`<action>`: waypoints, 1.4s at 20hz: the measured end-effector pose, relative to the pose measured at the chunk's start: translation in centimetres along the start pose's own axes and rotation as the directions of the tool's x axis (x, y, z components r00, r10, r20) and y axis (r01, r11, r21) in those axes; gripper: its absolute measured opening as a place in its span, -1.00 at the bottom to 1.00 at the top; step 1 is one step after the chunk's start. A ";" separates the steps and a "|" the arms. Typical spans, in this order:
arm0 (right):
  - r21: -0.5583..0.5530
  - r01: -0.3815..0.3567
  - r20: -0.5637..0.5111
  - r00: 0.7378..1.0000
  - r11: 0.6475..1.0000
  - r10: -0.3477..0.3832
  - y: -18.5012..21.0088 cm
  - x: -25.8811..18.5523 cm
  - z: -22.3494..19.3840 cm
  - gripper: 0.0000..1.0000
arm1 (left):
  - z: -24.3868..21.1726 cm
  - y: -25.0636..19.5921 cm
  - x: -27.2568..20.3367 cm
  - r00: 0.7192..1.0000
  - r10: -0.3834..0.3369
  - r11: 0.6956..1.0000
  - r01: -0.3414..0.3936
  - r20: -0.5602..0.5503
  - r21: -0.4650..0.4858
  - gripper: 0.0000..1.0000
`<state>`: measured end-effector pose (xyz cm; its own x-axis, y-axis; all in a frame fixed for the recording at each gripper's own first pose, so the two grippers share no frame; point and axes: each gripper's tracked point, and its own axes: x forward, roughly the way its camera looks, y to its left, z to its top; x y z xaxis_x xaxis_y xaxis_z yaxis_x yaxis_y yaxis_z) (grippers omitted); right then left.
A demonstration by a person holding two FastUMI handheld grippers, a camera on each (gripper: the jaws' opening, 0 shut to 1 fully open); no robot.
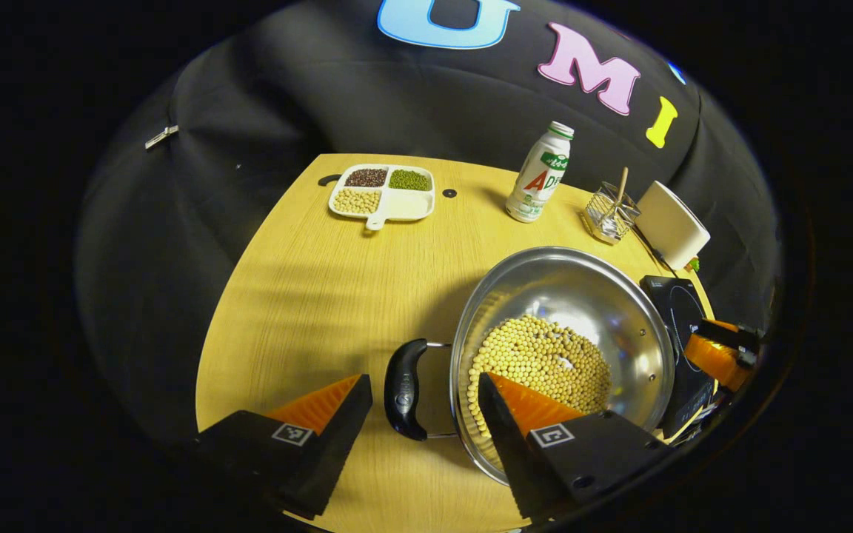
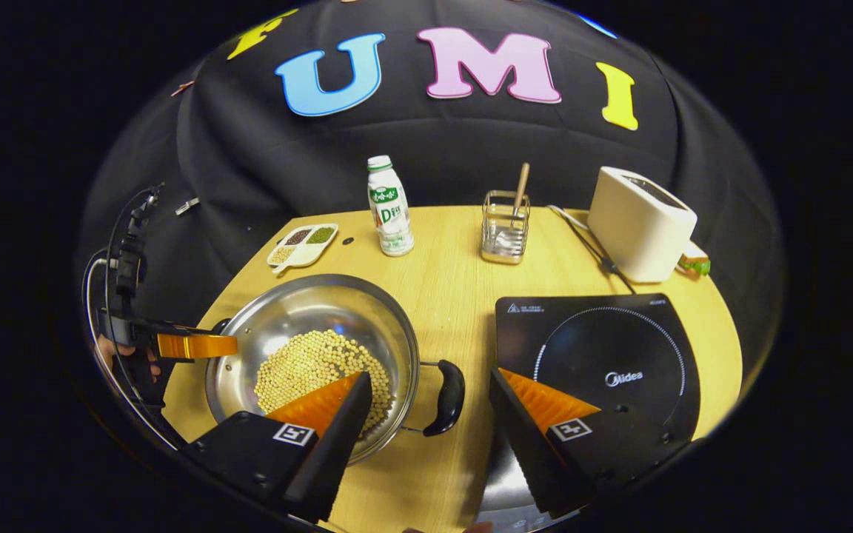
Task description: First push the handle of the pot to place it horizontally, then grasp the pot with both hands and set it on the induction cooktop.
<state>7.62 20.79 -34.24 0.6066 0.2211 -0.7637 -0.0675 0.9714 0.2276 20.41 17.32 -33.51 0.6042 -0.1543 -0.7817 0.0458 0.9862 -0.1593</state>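
A steel pot (image 1: pixel 582 289) holding soybeans stands on the wooden table, its two black side handles level. The pot's left handle (image 1: pixel 406 389) lies between the spread fingers of my left gripper (image 1: pixel 423 379), which is open and not pressing on it. In the right gripper view the pot (image 2: pixel 308 303) sits at the left and its right handle (image 2: pixel 447 396) lies in the gap of my open right gripper (image 2: pixel 430 376). Just right of the pot is the black induction cooktop (image 2: pixel 604 363), also seen as the cooktop (image 1: pixel 682 318). The other gripper shows far off in each view: the right gripper (image 1: pixel 723 348), the left gripper (image 2: pixel 189 346).
At the back of the table stand a milk bottle (image 2: pixel 389 211), a wire holder (image 2: pixel 504 233) with a stick, and a white toaster (image 2: pixel 641 222) with its cord. A divided dish of beans (image 2: pixel 302 244) lies at the back left. The table's edge runs close behind my fingers.
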 end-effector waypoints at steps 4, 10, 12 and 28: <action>-0.001 -0.001 -0.038 0.999 1.000 0.000 0.3 1.5 -1.3 0.94 | -0.3 0.0 0.5 1.000 -0.002 1.000 0.002 -0.006 -0.017 0.72; 0.011 0.040 -0.092 0.995 0.999 -0.038 -0.4 4.2 -2.9 0.68 | 0.0 -0.6 1.4 1.000 -0.013 1.000 0.013 0.016 -0.019 0.58; 0.016 0.052 -0.110 0.993 0.999 -0.050 -0.5 4.8 -3.3 0.63 | 0.0 0.0 2.0 1.000 0.021 1.000 -0.021 0.019 -0.012 0.41; 0.014 0.012 -0.112 0.994 1.000 -0.010 -1.1 1.0 -0.7 0.02 | -0.3 -2.4 -4.7 0.995 0.079 0.996 -0.075 0.062 -0.055 0.08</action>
<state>7.74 19.95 -35.63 0.5146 0.2196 -0.8288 -0.0491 0.9726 0.2272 17.27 15.63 -29.63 0.6544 -0.0722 -0.7527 -0.0440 0.9901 -0.1332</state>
